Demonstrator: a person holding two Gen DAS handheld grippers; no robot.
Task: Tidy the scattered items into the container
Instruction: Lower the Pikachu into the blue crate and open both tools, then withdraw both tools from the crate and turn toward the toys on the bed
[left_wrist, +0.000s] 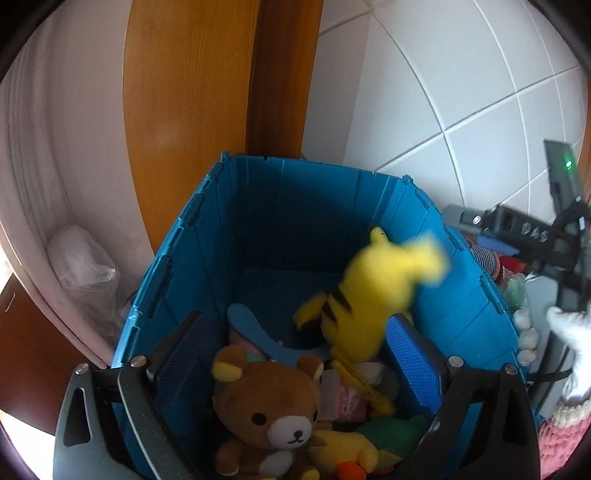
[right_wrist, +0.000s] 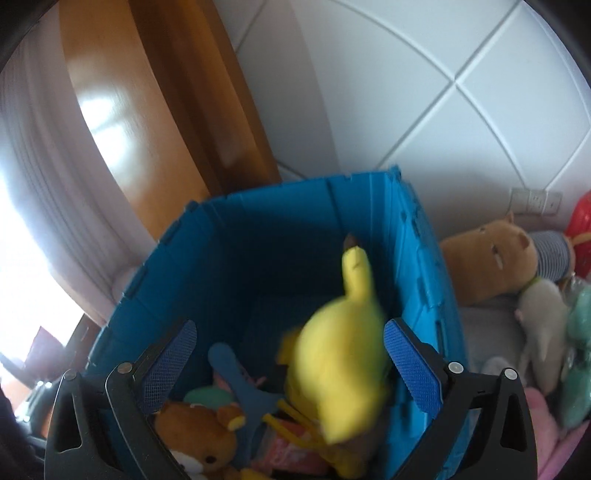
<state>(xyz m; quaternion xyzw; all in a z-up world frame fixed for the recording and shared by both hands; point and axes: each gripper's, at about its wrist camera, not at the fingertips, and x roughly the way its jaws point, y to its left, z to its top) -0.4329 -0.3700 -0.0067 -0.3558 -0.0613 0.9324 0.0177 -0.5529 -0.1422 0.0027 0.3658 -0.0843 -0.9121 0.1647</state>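
Observation:
A blue plastic crate (left_wrist: 192, 236) (right_wrist: 410, 236) stands against the wall with several plush toys in it. A yellow plush with black stripes (left_wrist: 365, 295) (right_wrist: 340, 354) is blurred in the air inside the crate, touching neither gripper's pads. A brown bear plush (left_wrist: 273, 410) (right_wrist: 199, 439) lies at the bottom with a yellow-and-green plush (left_wrist: 362, 446). My left gripper (left_wrist: 295, 369) is open over the crate. My right gripper (right_wrist: 291, 369) is open over the crate too; its body shows at the right of the left wrist view (left_wrist: 532, 236).
A wooden door frame (left_wrist: 207, 92) and white tiled wall (left_wrist: 461, 81) stand behind the crate. To its right lie a brown capybara plush (right_wrist: 487, 258), a white plush (right_wrist: 543, 317), a teal plush (right_wrist: 580, 354) and a pink one (right_wrist: 554, 435). A crumpled plastic bag (left_wrist: 81, 262) lies left.

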